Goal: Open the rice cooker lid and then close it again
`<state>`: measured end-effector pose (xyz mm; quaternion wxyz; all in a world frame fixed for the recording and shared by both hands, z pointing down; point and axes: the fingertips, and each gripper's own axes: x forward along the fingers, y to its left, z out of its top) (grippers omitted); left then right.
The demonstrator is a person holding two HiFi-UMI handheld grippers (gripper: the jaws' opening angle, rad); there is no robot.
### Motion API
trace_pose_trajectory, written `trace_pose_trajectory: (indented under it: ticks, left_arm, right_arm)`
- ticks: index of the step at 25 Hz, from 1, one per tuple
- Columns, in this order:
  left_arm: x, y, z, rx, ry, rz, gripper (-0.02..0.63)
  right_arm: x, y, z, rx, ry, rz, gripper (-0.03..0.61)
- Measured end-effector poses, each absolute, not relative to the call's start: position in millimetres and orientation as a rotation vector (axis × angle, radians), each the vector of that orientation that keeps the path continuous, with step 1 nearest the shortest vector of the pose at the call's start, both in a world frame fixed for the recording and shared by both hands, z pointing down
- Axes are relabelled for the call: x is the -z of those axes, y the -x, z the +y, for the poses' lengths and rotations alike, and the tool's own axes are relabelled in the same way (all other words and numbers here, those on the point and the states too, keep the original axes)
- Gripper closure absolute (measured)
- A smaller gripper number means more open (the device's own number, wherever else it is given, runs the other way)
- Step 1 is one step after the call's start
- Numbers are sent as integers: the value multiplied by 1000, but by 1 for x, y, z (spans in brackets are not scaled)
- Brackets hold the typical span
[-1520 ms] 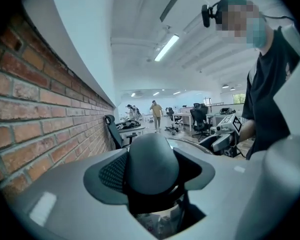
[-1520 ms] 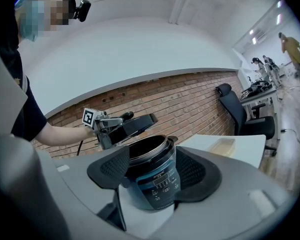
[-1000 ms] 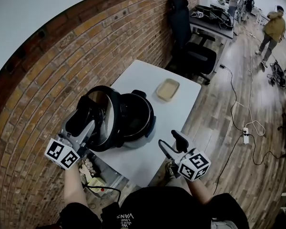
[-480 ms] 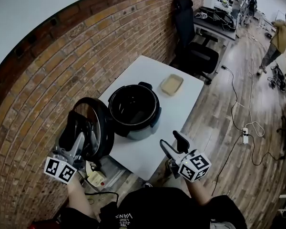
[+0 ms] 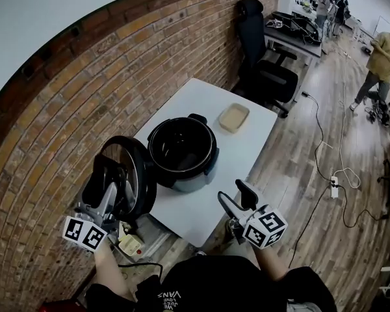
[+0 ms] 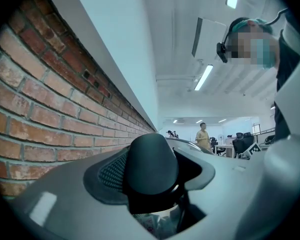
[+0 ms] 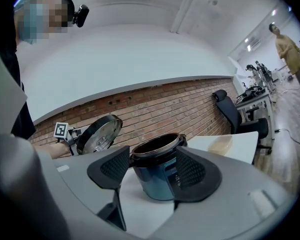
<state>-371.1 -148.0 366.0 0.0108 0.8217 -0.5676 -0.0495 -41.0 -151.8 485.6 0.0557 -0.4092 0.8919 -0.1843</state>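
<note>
The dark rice cooker point(image 5: 182, 151) stands on the white table point(image 5: 201, 103) with its pot uncovered; in the right gripper view the cooker point(image 7: 160, 184) shows straight ahead. Its round lid point(image 5: 127, 177) hangs off the table's left side, tilted on edge, shiny underside facing the cooker. My left gripper point(image 5: 106, 177) is shut on the lid's black handle point(image 6: 150, 159). Apart from the cooker, my right gripper point(image 5: 234, 194) hovers open at the table's near edge, nothing between its fingers point(image 7: 110, 169). The lid point(image 7: 100, 134) also shows at the left there.
A shallow beige tray point(image 5: 234, 117) lies on the table's far end. A brick wall point(image 5: 65, 90) runs close along the left. A black office chair point(image 5: 263, 70) and a desk stand beyond the table. Cables point(image 5: 338, 174) trail over the wooden floor at right, where people stand.
The lid has come off the cooker, carried left and down past the table's edge by my left gripper. Over the last half second it barely moved. The right gripper stayed put.
</note>
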Motion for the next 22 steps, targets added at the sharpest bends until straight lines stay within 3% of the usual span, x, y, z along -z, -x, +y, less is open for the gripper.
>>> trace_pose_trajectory:
  ticks: [22]
  left_arm:
    - [-404, 251, -278, -210, -2784, -1463, 331]
  right_arm:
    - [-489, -24, -206, 576, 1276, 2725, 296]
